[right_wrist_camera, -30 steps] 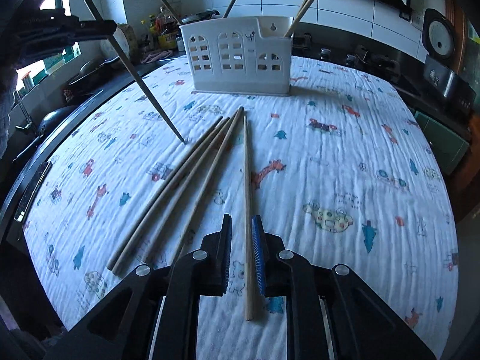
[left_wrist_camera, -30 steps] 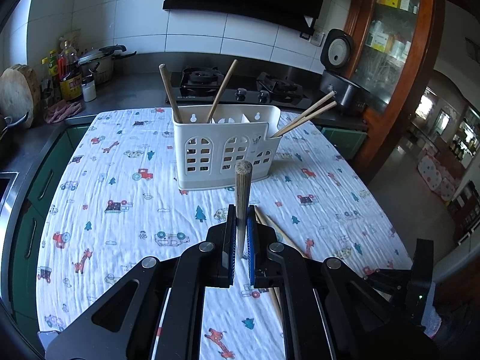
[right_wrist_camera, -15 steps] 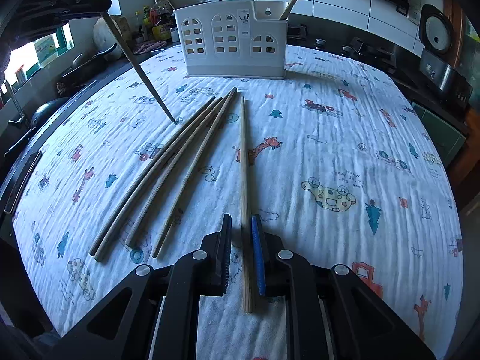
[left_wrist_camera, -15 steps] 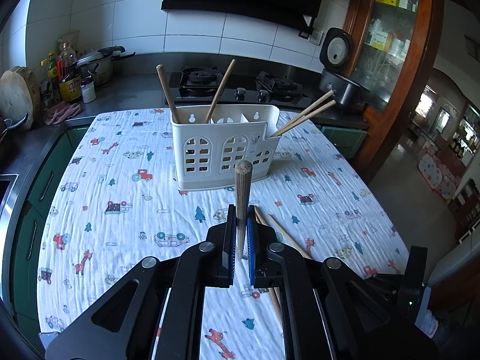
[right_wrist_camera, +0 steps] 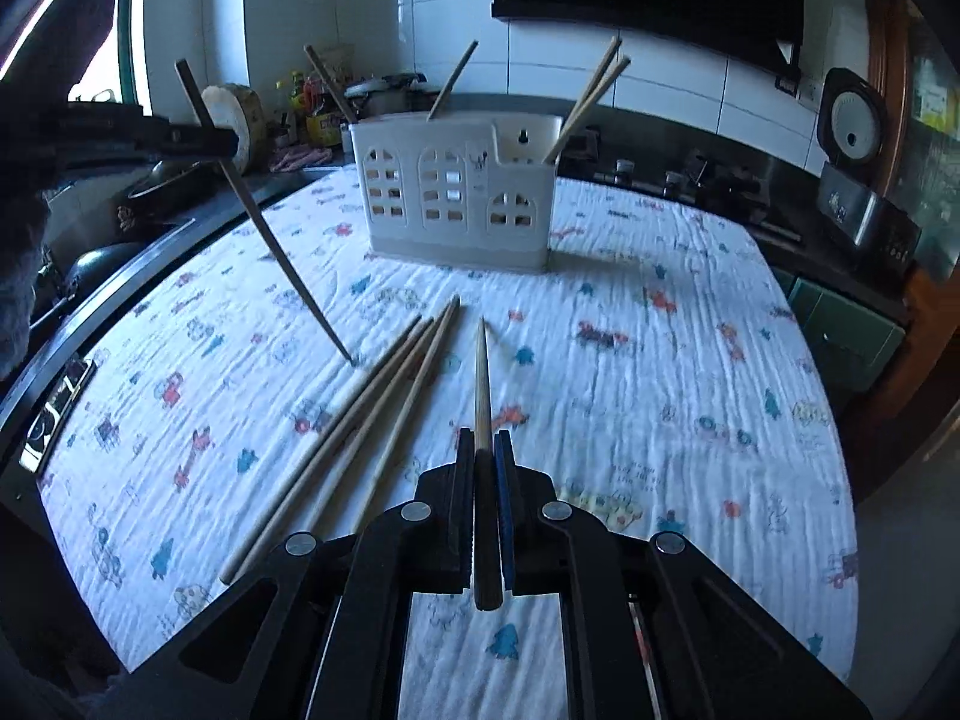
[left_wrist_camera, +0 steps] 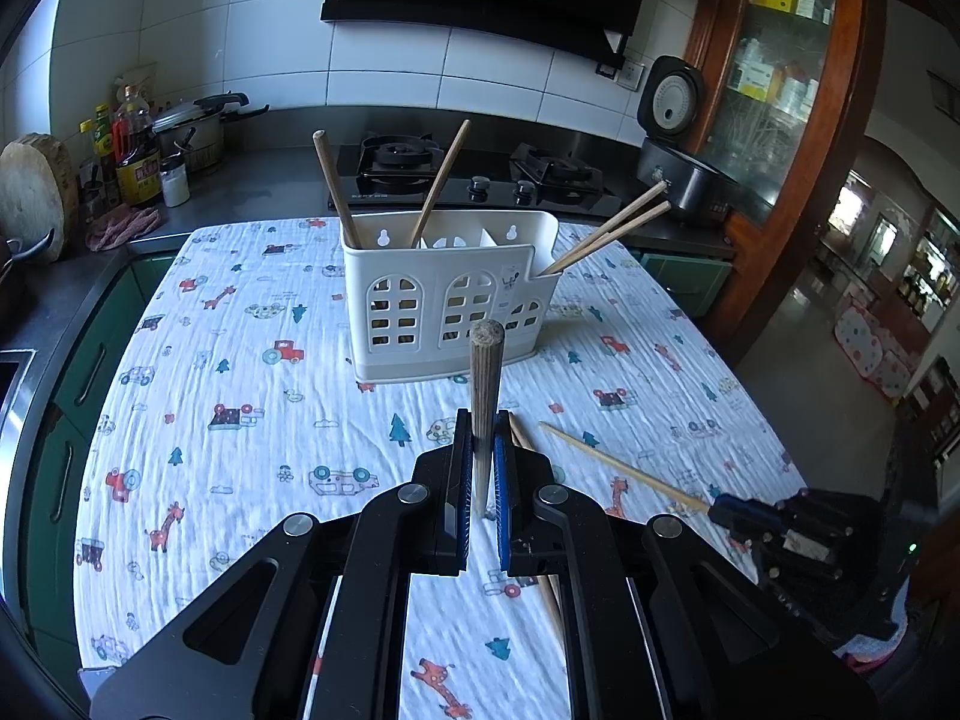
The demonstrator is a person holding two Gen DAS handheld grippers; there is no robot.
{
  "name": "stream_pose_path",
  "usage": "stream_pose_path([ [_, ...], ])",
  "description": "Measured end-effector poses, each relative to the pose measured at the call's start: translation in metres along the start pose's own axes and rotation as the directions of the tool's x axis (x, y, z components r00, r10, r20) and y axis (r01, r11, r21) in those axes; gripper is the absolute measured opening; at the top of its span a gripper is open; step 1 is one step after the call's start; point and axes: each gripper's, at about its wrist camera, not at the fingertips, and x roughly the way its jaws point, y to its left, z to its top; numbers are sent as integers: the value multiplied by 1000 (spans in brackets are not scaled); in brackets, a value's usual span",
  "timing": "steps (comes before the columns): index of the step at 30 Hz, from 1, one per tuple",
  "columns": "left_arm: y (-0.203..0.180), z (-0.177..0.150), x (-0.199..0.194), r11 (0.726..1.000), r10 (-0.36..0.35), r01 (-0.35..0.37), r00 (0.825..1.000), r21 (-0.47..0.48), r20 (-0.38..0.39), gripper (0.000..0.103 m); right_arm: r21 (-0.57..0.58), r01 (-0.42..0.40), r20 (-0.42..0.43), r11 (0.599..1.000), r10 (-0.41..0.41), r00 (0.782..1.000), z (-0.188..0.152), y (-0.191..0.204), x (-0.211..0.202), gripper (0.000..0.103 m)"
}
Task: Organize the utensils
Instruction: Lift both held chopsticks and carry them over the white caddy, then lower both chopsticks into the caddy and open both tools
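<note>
We note the right gripper (right_wrist_camera: 485, 483) clamped on a pale chopstick (right_wrist_camera: 481, 384), the left gripper (left_wrist_camera: 480, 468) on a dark chopstick (left_wrist_camera: 485, 384). Three loose chopsticks (right_wrist_camera: 360, 432) lie between them and the white utensil caddy (right_wrist_camera: 456, 204) on the desk's printed cloth (right_wrist_camera: 660, 372); stove (left_wrist_camera: 474, 174) behind.

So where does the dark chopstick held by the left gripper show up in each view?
Left wrist: the dark chopstick stands upright at centre, clamped in the left gripper.
Right wrist: it slants at upper left, its tip on the printed cloth.
Shared landmark: the white utensil holder at the far end of the cloth.
</note>
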Motion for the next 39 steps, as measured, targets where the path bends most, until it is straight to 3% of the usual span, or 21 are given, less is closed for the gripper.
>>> stream_pose_path([
  [5,0,1,1,1000,-3,3,1000,0,1,6,-5,-7,86,1000,7,996,38,-2,-5,7],
  [13,8,18,-2,1000,-8,8,1000,-8,13,6,-28,-36,114,999,39,993,103,-4,0,7],
  [21,14,68,-21,1000,-18,18,997,0,73,6,-75,-47,87,996,54,995,167,-7,-4,7],
  [30,19,140,-52,998,53,-56,974,10,220,6,-81,-18,174,997,32,984,238,-18,-30,7],
  [35,30,167,-40,996,90,-86,966,-30,243,6,-54,-6,221,999,17,975,269,-28,-29,7],
  [39,36,173,-14,994,104,-96,971,-45,217,6,-33,-7,235,999,14,972,281,-31,-13,7],
])
